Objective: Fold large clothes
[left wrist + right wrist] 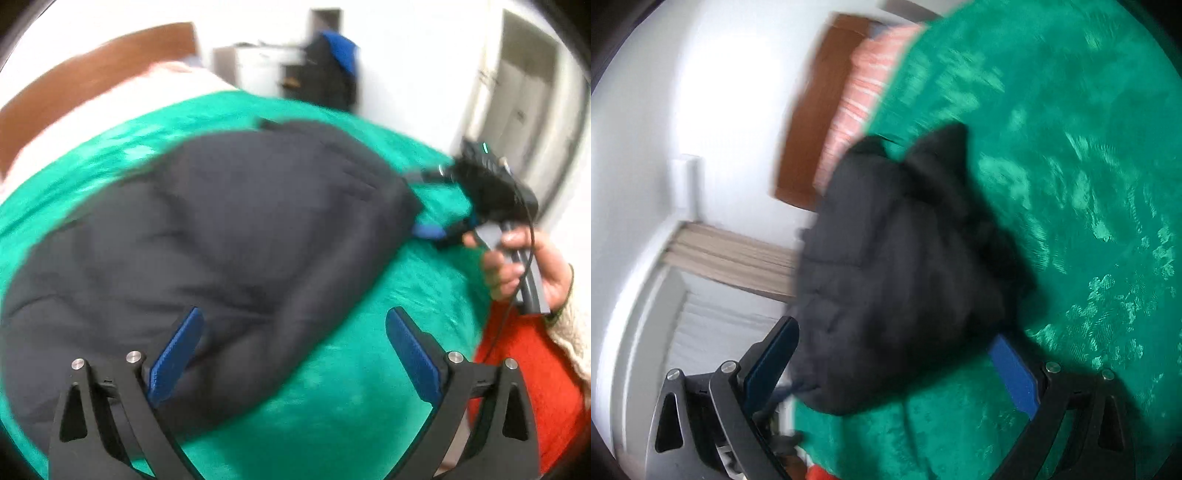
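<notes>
Green satin bedspread carrying bulky dark padded jacket, long axis toward headboard; left gripper spread at near hem, right gripper nearer, spread around side edge.

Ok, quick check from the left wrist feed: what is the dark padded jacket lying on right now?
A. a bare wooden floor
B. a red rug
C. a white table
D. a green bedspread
D: in the left wrist view the dark navy padded jacket lies spread across the shiny green bedspread, with green showing round its edges and under the open left claw.
</notes>
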The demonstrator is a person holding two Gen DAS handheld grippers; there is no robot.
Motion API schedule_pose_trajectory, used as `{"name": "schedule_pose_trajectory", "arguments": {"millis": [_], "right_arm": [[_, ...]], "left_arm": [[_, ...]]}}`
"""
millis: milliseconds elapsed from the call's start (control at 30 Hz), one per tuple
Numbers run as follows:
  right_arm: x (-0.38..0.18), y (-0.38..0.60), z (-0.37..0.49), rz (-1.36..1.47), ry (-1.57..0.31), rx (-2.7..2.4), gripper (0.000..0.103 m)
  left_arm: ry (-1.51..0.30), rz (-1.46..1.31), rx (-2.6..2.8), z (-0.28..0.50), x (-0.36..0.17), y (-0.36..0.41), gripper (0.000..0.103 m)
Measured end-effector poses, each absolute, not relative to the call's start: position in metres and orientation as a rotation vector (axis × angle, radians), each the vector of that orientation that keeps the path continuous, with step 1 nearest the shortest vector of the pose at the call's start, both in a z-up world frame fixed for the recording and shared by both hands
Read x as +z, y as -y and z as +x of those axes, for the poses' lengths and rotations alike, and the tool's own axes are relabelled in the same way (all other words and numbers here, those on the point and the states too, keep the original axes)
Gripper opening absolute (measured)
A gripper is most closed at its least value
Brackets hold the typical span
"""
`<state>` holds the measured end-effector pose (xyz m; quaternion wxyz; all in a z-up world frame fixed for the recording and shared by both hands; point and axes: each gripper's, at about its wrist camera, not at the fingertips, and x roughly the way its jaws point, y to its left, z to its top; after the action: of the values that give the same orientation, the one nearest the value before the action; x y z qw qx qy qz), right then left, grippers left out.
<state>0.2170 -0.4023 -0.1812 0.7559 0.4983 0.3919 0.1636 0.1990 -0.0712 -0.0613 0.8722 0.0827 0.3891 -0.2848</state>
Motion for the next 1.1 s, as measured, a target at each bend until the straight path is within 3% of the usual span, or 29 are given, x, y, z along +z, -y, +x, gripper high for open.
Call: {"name": "schedule_pose_trajectory", "arguments": {"millis": [100,200,233,267,300,367,533,667,800,933,1100], "right_arm": [[-0.18,0.394,0.246,1.092,-0.85,0.352,0.103],[-0.177,0.379,0.27,1.0,-0.864,0.313,0.098],[-0.167,0.371,0.274,0.927,-0.855,0.286,0.092],[-0.154,0.363,0.275,0.85,-0.844,0.266,0.068],[-0.136,0.353,0.274,0.761,-0.826,0.249,0.054],[-0.086,0.323,0.263,0.537,-0.755,0.227,0.046],[0.012,0.212,0.234,0.026,-0.587,0.253,0.044],[0.034,0.099,0.22,-0.286,-0.498,0.315,0.044],[0.008,-0.004,0.214,-0.542,-0.464,0.399,0.044],[-0.051,-0.093,0.193,-0.81,-0.455,0.502,0.044],[-0.077,-0.12,0.184,-0.895,-0.409,0.521,0.045]], "left_arm": [[-0.852,-0.008,-0.486,0.222,-0.074,0.022,0.099],[-0.921,-0.021,-0.462,0.235,-0.103,0.011,0.099],[-0.919,0.047,-0.451,0.235,-0.11,0.018,0.099],[-0.912,0.109,-0.433,0.234,-0.115,0.025,0.099],[-0.909,0.129,-0.423,0.232,-0.115,0.027,0.099],[-0.921,0.075,-0.438,0.229,-0.106,0.019,0.099],[-0.877,-0.17,-0.427,0.214,-0.068,-0.057,0.098],[-0.814,-0.378,-0.29,0.189,-0.042,-0.157,0.098],[-0.778,-0.49,-0.171,0.169,-0.04,-0.234,0.098],[-0.796,-0.578,-0.129,0.165,-0.049,-0.278,0.098],[-0.775,-0.692,-0.189,0.165,-0.047,-0.299,0.098]]}}
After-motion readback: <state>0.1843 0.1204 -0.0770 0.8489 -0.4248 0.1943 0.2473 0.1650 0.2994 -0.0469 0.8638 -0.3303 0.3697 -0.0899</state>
